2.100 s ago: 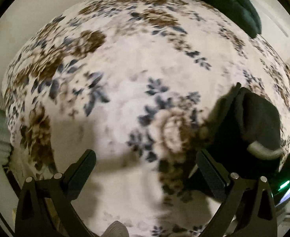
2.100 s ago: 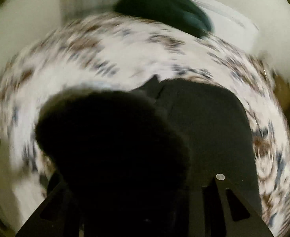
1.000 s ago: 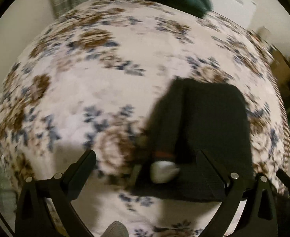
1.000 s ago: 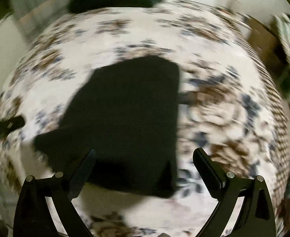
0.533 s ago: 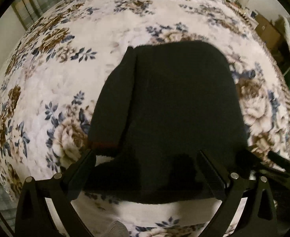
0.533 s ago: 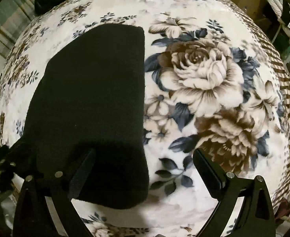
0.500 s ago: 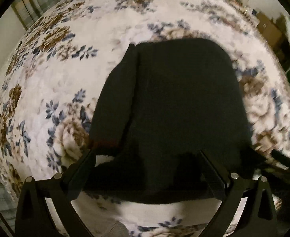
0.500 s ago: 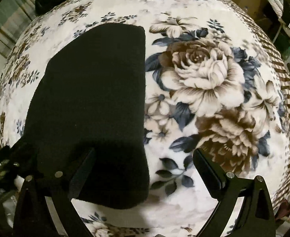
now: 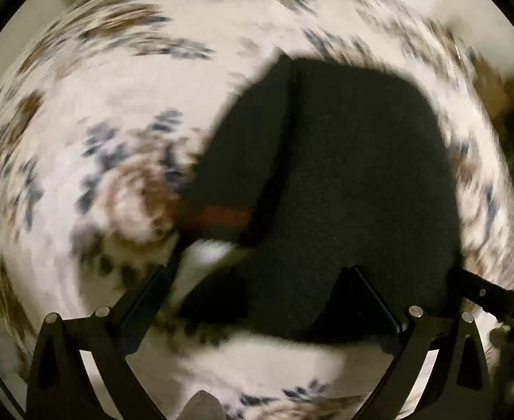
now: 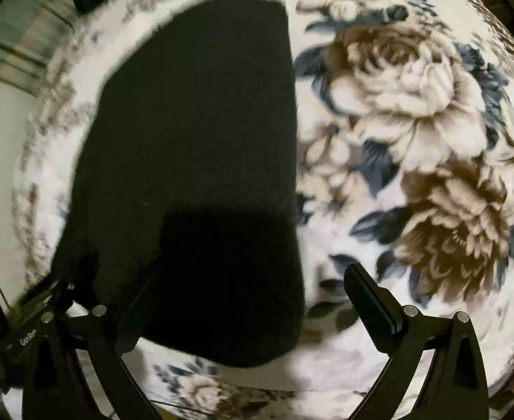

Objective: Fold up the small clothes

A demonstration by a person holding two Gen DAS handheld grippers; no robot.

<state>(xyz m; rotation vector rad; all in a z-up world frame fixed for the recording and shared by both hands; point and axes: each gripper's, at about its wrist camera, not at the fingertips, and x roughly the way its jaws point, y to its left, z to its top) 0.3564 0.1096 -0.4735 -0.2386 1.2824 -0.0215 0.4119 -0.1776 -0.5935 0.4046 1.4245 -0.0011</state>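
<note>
Soft black folded cloth (image 10: 194,147) lying flat on the white fuzzy blanket with brown and blue flowers (image 10: 414,112), left gripper (image 9: 257,301) and right gripper (image 10: 243,304) both spread wide above its near edge, holding nothing

surface: floral blanket (image 10: 414,112) | lying on it: folded black garment (image 10: 194,147), flat

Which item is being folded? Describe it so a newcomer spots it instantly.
Start from the floral blanket filling both views. On it lies one flat black garment, roughly rectangular, already folded over itself. It is the only plain dark piece on the pattern, with a small red and white patch showing at its left edge.
</note>
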